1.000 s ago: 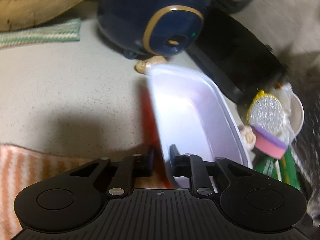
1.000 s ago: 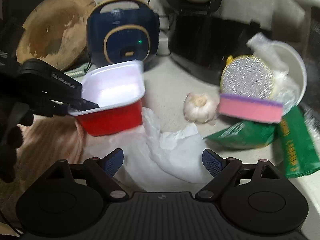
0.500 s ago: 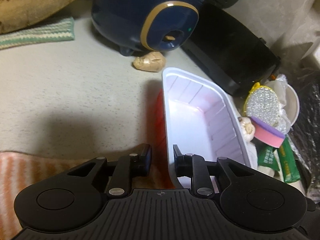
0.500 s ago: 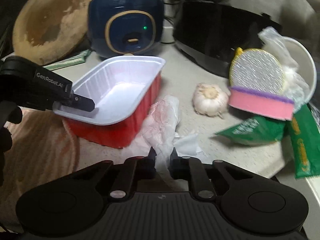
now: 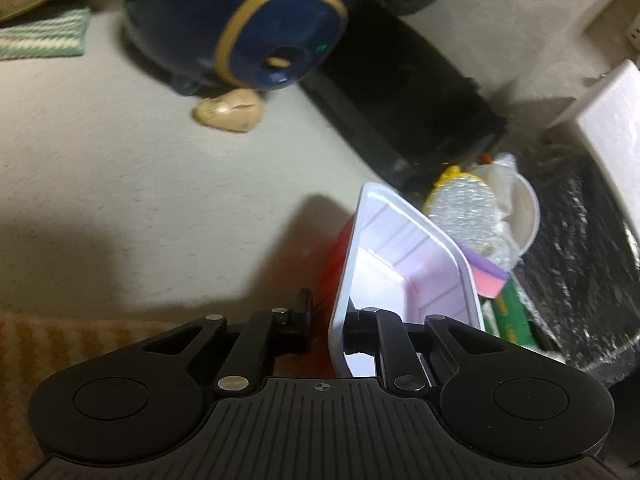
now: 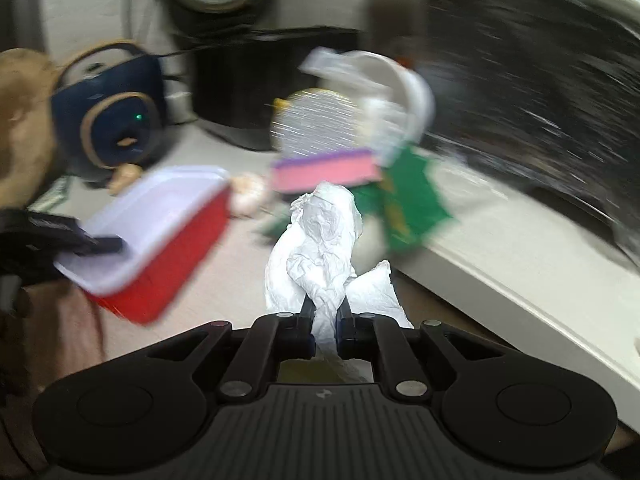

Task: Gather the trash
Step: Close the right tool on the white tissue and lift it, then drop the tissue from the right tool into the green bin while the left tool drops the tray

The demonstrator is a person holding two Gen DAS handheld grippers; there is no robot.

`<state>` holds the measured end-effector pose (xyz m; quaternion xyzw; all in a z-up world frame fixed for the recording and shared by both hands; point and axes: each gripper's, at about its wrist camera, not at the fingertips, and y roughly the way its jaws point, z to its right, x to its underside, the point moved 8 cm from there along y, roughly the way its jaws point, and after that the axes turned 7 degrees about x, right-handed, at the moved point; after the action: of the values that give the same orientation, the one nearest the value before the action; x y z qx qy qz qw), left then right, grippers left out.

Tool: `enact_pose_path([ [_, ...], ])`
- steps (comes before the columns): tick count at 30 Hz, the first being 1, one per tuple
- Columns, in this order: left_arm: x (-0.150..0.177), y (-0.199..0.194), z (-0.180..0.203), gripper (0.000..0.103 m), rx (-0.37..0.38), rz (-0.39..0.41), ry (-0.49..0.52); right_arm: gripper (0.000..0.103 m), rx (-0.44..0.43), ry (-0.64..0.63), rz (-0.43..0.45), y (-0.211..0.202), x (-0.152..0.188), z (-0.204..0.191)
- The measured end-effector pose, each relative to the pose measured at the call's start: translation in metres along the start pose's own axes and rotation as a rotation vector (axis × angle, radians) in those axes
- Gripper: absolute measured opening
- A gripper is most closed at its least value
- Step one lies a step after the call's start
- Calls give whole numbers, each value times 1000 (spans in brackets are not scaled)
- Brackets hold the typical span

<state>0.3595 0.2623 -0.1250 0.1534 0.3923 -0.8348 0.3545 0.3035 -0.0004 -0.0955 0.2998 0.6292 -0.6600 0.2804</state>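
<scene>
A red plastic tray [image 5: 400, 280] with a white inside hangs tilted above the counter. My left gripper [image 5: 329, 316] is shut on its near wall, jaws closing tighter, one finger inside and one outside. In the right wrist view the same tray [image 6: 160, 208] shows at left with the left gripper's finger [image 6: 100, 242] on its rim. My right gripper [image 6: 324, 320] is shut on a crumpled white tissue [image 6: 320, 232], which stands up from the fingers, off the counter and right of the tray.
A navy appliance [image 5: 240, 20] and a black one [image 5: 400, 100] stand at the back, with a ginger piece [image 5: 230, 110] between. A garlic bulb [image 6: 248, 192], pink sponge [image 6: 324, 168], green packets [image 6: 408, 208] and white bowl [image 6: 412, 92] crowd beside the dark sink [image 6: 540, 120]. A striped towel [image 5: 40, 340] lies near left.
My right gripper shut on the tissue and lifted it off the counter, swinging right. The left gripper tilted with the tray, which now sits lower right in its view.
</scene>
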Motion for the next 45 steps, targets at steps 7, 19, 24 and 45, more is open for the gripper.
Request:
enact_pose_path([
  [7,14,-21,39,15,18,67,62,9,20,114,-70,5,51,47],
  [19,174,-6,133,15,34,-250,200,9,-47,151,-67,-13,122,138],
  [24,272,53,88,15,-93,-503,118,9,-46,198,-229,17,182,170],
  [45,385,251,-85,23,-163,-527,13,9,56,22,-505,96,289,162],
])
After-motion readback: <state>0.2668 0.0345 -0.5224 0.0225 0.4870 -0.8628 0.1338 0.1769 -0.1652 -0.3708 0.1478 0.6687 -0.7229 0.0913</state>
